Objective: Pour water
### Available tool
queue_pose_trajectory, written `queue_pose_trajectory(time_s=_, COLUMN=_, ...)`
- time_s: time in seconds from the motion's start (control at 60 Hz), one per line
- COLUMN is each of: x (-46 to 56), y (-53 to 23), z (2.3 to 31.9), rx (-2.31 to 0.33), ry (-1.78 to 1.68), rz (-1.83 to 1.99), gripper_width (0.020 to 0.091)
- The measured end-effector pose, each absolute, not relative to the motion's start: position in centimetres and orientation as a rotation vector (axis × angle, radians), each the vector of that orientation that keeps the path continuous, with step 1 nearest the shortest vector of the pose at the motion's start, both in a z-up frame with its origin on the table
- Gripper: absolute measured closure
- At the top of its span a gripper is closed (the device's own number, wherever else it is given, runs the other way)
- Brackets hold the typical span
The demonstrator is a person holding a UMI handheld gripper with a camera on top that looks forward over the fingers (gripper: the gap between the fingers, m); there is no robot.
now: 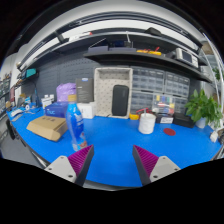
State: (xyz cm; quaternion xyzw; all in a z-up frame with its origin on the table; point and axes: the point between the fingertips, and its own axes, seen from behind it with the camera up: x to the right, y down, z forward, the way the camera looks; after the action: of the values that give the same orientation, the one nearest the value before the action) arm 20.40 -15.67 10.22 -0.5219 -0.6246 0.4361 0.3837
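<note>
Purple pads (80, 158) on the two fingers sit lowest and closest, and the gripper (112, 162) has its fingers spread wide apart with nothing between them, only bare blue table (120, 140) showing in the gap. A bottle (75, 122) stands upright on that table just ahead of the left finger, its blue body and clear upper part rising straight, so its long axis is vertical and it lies left of the line running out between the fingers. By this view it is close, nearly over the left pad's tip, yet not inside the gap. A white cup (147, 122) stands farther off, ahead and to the right, well apart from the bottle and beyond the right finger. A cardboard box (47, 127) lies on the table to the bottle's left, close by it; whether they touch cannot be told. A plant (204, 108) stands at the far right, and shelving (150, 60) runs behind. Judging by the task, nothing is grasped yet: the coming move likely calls for shifting left and forward so the upright bottle passes between the open fingers, which would close on its sides, with the cup the probable place to pour. The nearby box leaves little room on that side.
</note>
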Motion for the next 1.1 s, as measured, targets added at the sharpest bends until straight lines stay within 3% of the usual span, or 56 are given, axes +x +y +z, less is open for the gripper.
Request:
queue_pose_trajectory(time_s=0.083, x=20.1, y=-20.6, z=8.4, rx=-1.321, ry=-1.609, rz=1.131, gripper_width=0.0301)
queue_pose_trajectory(time_s=0.3, x=17.6, y=-28.7, z=7.9, rx=-1.285, ry=-1.634, rz=1.181, gripper_width=0.0299)
queue_pose_trajectory(time_s=0.633, x=9.3, y=-33.1, z=8.3, rx=-1.266, ry=-1.562, rz=1.209, gripper_width=0.0303)
queue_pose_trajectory(time_s=0.783, x=7.2, y=-33.0, z=9.0, rx=-1.249, ry=-1.478, rz=1.228, gripper_width=0.0445)
queue_pose_trajectory(time_s=0.833, x=6.7, y=-32.3, z=8.8, rx=-1.239, ry=-1.461, rz=1.204, gripper_width=0.0582)
queue_pose_trajectory(time_s=1.033, x=6.5, y=-32.5, z=9.1, rx=-1.195, ry=-1.482, rz=1.252, gripper_width=0.0726)
queue_pose_trajectory(time_s=1.1, x=6.4, y=-32.3, z=9.0, rx=-1.199, ry=-1.489, rz=1.268, gripper_width=0.0728)
